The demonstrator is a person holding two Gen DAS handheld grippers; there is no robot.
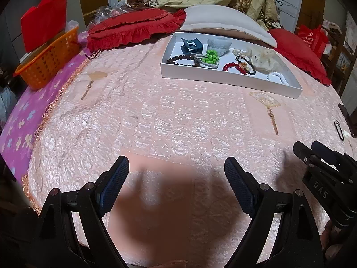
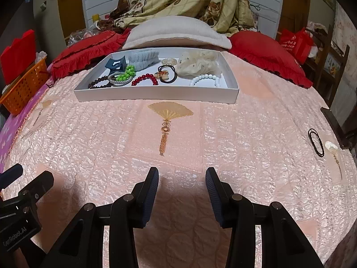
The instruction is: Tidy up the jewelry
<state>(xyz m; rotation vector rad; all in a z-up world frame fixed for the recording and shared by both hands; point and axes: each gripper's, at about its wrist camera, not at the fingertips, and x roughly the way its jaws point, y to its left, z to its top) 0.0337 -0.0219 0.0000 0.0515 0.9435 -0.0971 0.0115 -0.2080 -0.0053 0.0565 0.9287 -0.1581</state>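
Left tongs [image 1: 176,169] gape wide, right tongs [image 2: 181,178] sit narrower, both empty over the bed [image 2: 178,134]; jewelry tray [image 2: 156,93] lies well ahead

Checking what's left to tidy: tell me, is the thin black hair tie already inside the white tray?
No, the thin black hair tie lies on the pink bedspread, apart from the white tray.

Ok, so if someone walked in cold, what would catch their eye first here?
Probably the shallow white cardboard tray on the pink quilted bedspread, filled with bead bracelets, notably a bright green bead bracelet and a red bead bracelet. Then the red ruffled cushions behind it, and a thin black hair tie lying alone, far right.
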